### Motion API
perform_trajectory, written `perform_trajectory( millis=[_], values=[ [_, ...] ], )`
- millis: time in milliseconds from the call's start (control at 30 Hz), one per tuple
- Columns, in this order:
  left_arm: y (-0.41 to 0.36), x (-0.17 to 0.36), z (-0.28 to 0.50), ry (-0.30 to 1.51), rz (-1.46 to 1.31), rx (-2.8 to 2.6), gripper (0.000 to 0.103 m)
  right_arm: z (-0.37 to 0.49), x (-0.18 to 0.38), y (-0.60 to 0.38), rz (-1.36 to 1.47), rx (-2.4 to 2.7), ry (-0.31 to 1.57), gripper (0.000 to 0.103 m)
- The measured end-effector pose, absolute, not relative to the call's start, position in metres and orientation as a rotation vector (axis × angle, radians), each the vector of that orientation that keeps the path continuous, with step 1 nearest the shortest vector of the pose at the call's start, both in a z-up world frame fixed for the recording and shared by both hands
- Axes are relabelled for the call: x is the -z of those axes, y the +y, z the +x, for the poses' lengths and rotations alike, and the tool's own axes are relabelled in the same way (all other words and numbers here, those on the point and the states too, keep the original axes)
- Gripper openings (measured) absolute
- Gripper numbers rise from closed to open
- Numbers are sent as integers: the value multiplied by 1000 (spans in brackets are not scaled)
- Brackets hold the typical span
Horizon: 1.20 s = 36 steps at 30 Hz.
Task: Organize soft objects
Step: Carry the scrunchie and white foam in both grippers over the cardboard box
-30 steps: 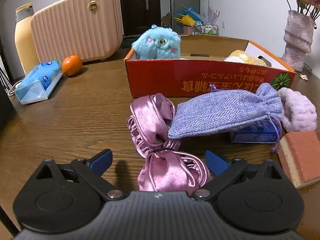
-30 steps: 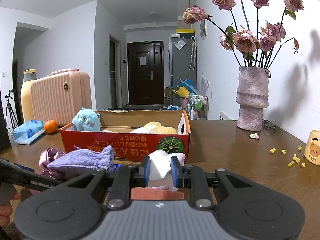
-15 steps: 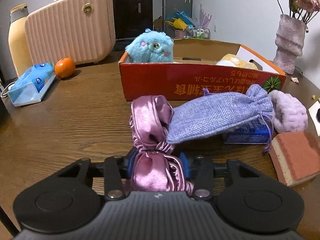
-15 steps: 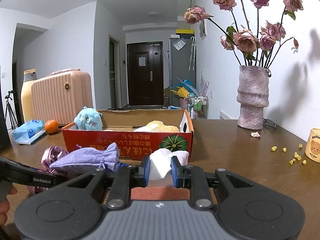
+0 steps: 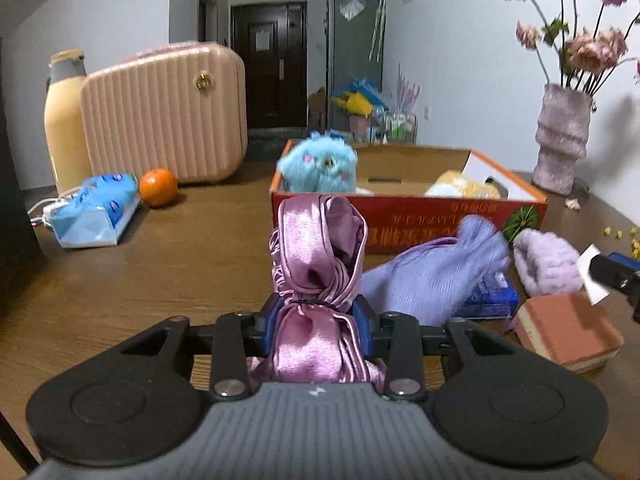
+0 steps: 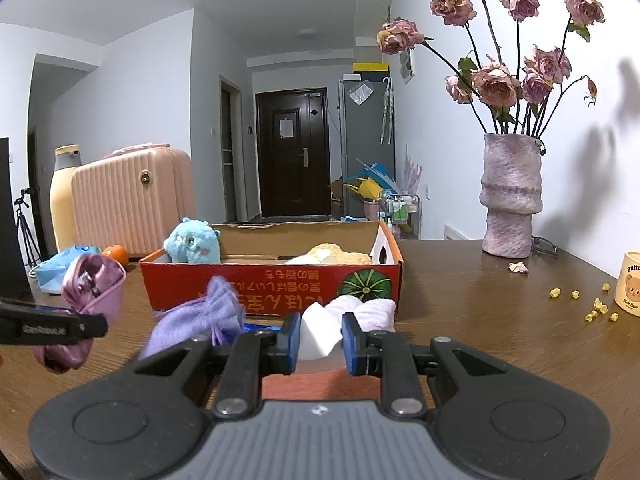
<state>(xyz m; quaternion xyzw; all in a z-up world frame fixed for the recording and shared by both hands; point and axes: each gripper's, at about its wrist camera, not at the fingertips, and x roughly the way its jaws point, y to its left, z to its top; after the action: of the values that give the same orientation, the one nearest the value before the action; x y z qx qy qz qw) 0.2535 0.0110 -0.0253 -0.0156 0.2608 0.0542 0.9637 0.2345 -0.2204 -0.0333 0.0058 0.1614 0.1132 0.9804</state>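
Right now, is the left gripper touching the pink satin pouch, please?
Touching: the left wrist view shows the left gripper with both pads pinching the pink satin pouch at its neck.

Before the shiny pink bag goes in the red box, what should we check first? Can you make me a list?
1. Left tool pinching the pink satin bag tight: ok.
2. Bag lifted off the table: ok, seen in the right view.
3. Empty spot in the red cardboard box between the blue plush toy and the yellow plush: ok.
4. Purple drawstring pouch not snagged on the bag: cannot tell.
5. Right tool gripping its white piece, out of the way: ok.
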Motion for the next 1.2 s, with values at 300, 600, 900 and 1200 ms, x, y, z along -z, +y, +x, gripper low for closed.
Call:
perform_trajectory(
  millis=[300,600,900,1200],
  values=[
    [6,10,231,444,-30,-69,37,228,29,-216,25,-234,299,21],
    [0,-1,237,421,-39,-46,37,237,17,-211,25,-239,264,21],
    [-13,-14,260,388,-45,-28,37,260,-1,-208,24,-248,219,22],
    [-19,-22,287,368,-61,-22,37,290,-10,-206,25,-244,198,22]
  ],
)
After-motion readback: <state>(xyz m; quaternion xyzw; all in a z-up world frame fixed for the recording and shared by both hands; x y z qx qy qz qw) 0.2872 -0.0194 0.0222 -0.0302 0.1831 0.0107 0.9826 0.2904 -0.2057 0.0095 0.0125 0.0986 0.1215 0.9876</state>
